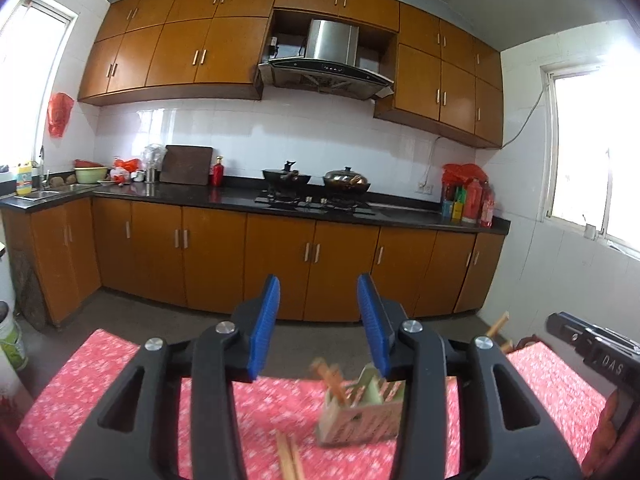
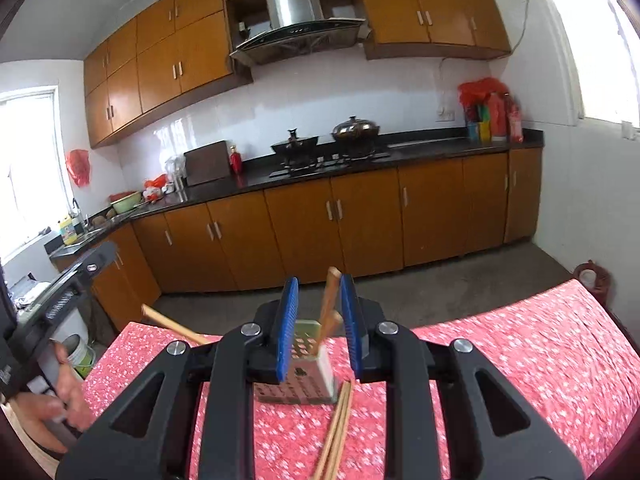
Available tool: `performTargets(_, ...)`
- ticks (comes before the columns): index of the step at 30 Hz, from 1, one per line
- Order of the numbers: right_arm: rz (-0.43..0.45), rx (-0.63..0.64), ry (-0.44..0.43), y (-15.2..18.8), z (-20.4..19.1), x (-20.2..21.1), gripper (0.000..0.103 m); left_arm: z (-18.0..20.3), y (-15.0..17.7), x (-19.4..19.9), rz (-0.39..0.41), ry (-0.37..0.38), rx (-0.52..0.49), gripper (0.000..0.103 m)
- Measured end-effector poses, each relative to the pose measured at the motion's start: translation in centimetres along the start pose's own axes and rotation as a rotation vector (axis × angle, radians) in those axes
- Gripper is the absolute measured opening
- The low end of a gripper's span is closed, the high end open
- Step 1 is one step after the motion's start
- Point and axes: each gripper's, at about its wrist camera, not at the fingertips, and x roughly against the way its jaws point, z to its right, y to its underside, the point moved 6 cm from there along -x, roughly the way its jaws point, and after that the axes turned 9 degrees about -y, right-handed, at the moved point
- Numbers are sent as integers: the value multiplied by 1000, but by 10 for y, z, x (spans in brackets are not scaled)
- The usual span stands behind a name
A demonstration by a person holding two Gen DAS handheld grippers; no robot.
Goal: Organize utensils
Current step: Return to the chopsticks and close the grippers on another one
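A pale green perforated utensil holder (image 1: 360, 420) (image 2: 308, 376) stands on the red floral tablecloth (image 1: 100, 380) (image 2: 520, 360), with several wooden chopsticks (image 1: 330, 376) upright in it. My left gripper (image 1: 319, 284) is open and holds nothing; it sits above and left of the holder. My right gripper (image 2: 318, 282) is open, and the upright chopsticks (image 2: 332, 300) stand in the gap close to its right pad. More chopsticks (image 1: 288, 460) (image 2: 340, 428) lie on the cloth in front of the holder. Another chopstick (image 2: 172, 324) (image 1: 498, 324) slants up between the grippers, its lower end hidden.
The table's far edge drops to a grey floor before brown cabinets (image 1: 280, 264) and a dark counter with pots (image 2: 352, 132). A white bucket (image 1: 10, 340) stands left of the table. A person's hand (image 2: 60, 404) holds the left gripper's handle (image 2: 72, 280).
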Motion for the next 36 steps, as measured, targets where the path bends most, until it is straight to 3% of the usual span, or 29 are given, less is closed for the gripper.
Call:
performTargets(3, -72, -8, 39, 34, 14, -3, 23, -18, 22, 13, -39, -31, -14, 46)
performTargets(6, -215, -47, 77, 88, 34, -25, 23, -39, 61, 16, -127, -71, -24, 47)
performTargets(10, -396, -105, 75, 161, 44, -56, 23, -64, 131, 4, -306, -107, -38, 47)
performTargets(13, -484, -127, 38, 199, 36, -70, 18, -75, 172, 1, -410, -117, -35, 46)
performTargets(22, -578, -105, 18, 236, 17, -89, 15, -75, 220, 6, -502, -96, -32, 46)
performTargets(32, -556, -29, 112, 240, 27, -87, 9, -59, 234, 0, -547, -57, -41, 46)
performTargets(36, -508, -103, 181, 238, 48, -79, 8, -48, 244, -2, -578, -22, -49, 41)
